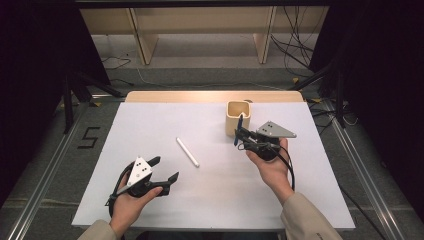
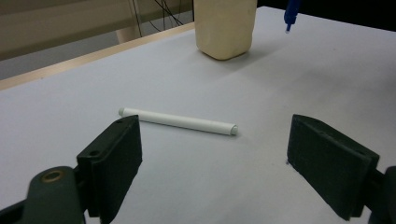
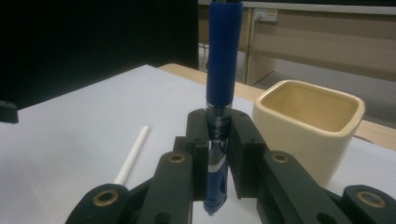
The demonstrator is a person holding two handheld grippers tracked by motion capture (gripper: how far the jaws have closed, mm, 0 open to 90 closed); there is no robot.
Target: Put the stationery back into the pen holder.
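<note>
Two pens are in play here, and the interesting one is the blue pen (image 3: 223, 70) pinched in the right gripper (image 1: 242, 136). Its jaws are clamped tight around the clear lower barrel, tip pointing down, rubber grip end sticking up, so the pen stands pretty much upright. The cream cup (image 1: 238, 116) sits just beyond it, toward the far side of the table (image 1: 150, 115), with its mouth open to the top. In the right gripper view the cup (image 3: 310, 126) is close by on the right and slightly behind the pen, not under it yet. So my guess is the whole thing hinges on that offset: the pen needs to travel over the rim and go straight down, and since its long axis is already vertical, no twisting should be needed.

The left gripper (image 1: 161, 177) hangs low near the front of the table with its jaws spread wide and nothing in them. The white pen (image 2: 177, 121) lies flat just ahead of it, crosswise to the jaws as that gripper sees it, so a straight push forward and a squeeze looks workable. Left hand is clearly the nearer one for that.
</note>
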